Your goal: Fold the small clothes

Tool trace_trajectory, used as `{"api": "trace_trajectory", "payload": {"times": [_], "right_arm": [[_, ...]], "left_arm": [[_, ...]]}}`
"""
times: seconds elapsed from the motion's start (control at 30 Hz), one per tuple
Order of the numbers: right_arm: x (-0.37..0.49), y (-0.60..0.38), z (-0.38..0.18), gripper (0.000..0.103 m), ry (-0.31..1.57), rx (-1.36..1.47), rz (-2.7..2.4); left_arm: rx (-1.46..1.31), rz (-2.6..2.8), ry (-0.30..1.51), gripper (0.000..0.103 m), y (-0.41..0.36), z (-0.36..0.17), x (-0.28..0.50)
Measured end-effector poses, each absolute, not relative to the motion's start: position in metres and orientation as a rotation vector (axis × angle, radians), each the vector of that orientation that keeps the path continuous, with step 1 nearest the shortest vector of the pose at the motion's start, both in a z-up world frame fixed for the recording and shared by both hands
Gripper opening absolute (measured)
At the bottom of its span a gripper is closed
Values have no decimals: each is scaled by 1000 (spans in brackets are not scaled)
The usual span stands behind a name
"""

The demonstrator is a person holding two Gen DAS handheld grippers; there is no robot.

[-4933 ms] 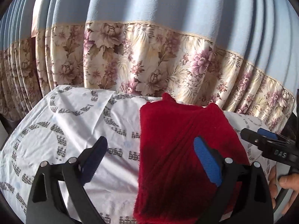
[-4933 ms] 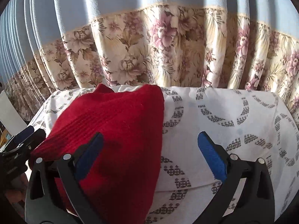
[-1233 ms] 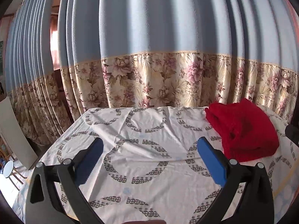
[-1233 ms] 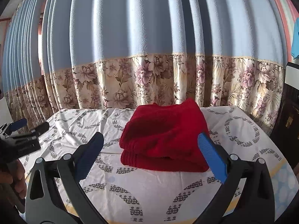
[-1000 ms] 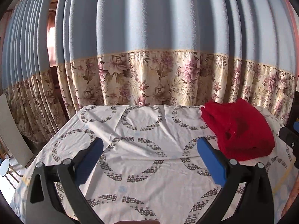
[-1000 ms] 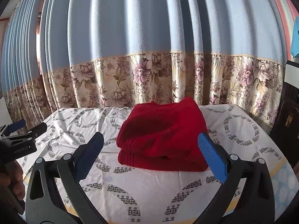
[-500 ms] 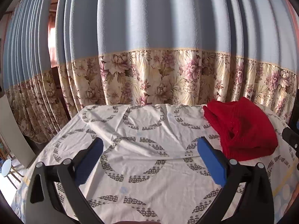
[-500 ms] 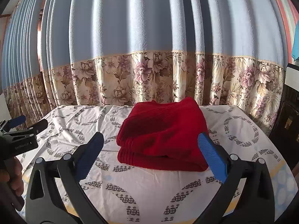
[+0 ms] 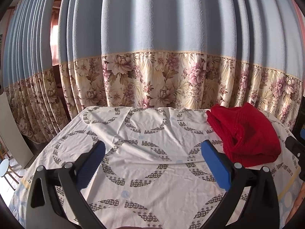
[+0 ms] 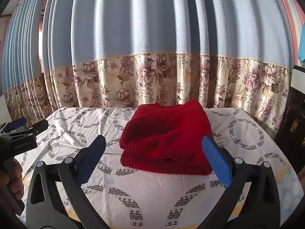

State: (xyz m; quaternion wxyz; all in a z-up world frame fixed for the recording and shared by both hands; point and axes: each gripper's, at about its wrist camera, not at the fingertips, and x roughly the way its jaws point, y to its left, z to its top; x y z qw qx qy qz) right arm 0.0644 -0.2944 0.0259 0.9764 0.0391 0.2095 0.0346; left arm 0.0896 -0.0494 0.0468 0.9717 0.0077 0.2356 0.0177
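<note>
Both tongs hang wide open above the bench, and neither one grips anything. The left tongs point at bare sheet, blue pads spread far apart, with only the ring-patterned white sheet between them. Over to their right, toward the far right part of the bench, sits the red garment, folded into a thick bundle and lying flat on the sheet. It is beside the left tongs' right pad, not touching it.

Now the right tongs: also spread wide, and here the garment sits dead centre, just beyond the two blue pads and between them in the view. Its near edge shows stacked folded layers, ribbed hem on the bottom one. No contact visible between pads and cloth.

At the left edge of the right view, the left tongs' black body shows, with a hand wrapped round the handle. Behind the bench hangs a curtain, pale blue above, floral band below. A dark cabinet stands at the far right.
</note>
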Motion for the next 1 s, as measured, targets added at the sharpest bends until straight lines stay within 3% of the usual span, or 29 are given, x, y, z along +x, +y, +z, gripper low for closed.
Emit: {"api": "trace_trajectory", "payload": {"times": [1.0], "right_arm": [[64,-291,24,100,417,46,59]], "left_arm": [[-5,16,462,101,-49,57,87]]}}
